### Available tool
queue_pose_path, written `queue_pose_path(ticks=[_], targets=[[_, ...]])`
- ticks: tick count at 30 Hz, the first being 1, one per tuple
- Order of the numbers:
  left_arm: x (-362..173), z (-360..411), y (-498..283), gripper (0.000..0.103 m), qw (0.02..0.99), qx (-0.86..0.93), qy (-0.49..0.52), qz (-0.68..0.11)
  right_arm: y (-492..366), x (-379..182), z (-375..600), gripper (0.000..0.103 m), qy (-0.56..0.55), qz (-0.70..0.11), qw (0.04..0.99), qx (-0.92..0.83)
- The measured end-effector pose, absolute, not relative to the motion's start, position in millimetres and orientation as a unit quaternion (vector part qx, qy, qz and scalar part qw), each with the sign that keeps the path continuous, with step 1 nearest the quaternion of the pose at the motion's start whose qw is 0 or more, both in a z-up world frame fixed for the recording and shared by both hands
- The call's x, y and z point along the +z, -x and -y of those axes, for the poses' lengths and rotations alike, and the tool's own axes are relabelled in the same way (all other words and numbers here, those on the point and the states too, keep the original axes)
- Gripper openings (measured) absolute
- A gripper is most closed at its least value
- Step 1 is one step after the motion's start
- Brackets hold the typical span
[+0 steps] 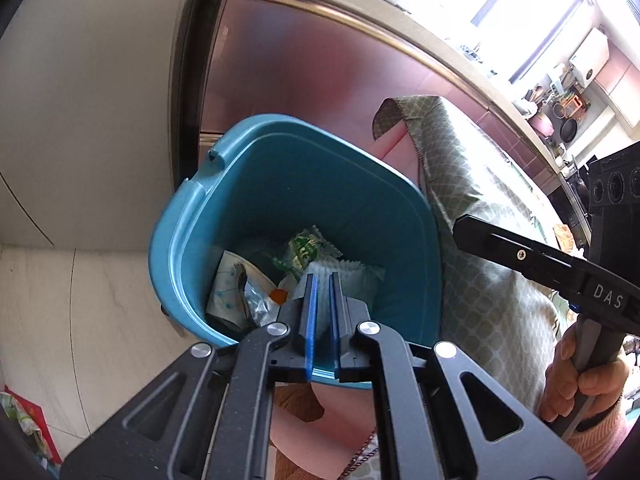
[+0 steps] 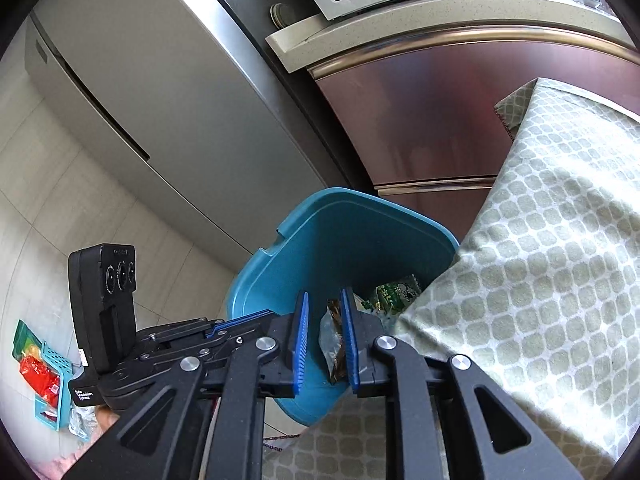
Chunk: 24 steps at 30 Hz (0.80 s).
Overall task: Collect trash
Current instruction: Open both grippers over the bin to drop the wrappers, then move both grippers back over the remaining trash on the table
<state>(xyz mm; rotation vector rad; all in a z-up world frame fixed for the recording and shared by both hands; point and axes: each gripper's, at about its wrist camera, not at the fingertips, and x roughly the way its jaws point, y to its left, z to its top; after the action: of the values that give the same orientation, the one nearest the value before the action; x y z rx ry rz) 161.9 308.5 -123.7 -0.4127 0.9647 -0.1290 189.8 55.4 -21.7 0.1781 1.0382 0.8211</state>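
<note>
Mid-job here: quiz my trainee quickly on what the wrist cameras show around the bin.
1. True or false: the teal bin is empty.
2. Where does the red packet lie? A) floor B) counter C) tablecloth
3. Whose pads stand wider apart: left gripper or right gripper?
Key: 1 false, wrappers lie inside; 2 A; 3 right.

Teal bin (image 1: 256, 184): green-and-white printed wrapper (image 1: 306, 246) and white zigzag-edged packet (image 1: 340, 276) seen inside. Cloth (image 2: 540, 260) right of bin: pale green, white lattice pattern. Cabinet front (image 2: 420, 120) behind bin: glossy reddish-brown. Blue pads (image 2: 301, 332) noted on black gripper fingers. Red packet (image 2: 40, 376) left of bin, on floor.
</note>
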Motion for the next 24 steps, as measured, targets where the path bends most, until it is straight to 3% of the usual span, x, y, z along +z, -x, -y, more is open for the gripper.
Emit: queue_pose_path(ticks=[9, 24], targets=[[-88, -284, -149, 0.019, 0.891, -0.095, 0.168, -0.41, -163, 2, -17, 0.025, -0.078, -0.444, 0.805, 0.385], [-39, -152, -138, 0.032, 0.892, -0.246, 0.091, -0.367, -113, 41, 125, 0.037, -0.139, -0.372, 0.864, 0.309]])
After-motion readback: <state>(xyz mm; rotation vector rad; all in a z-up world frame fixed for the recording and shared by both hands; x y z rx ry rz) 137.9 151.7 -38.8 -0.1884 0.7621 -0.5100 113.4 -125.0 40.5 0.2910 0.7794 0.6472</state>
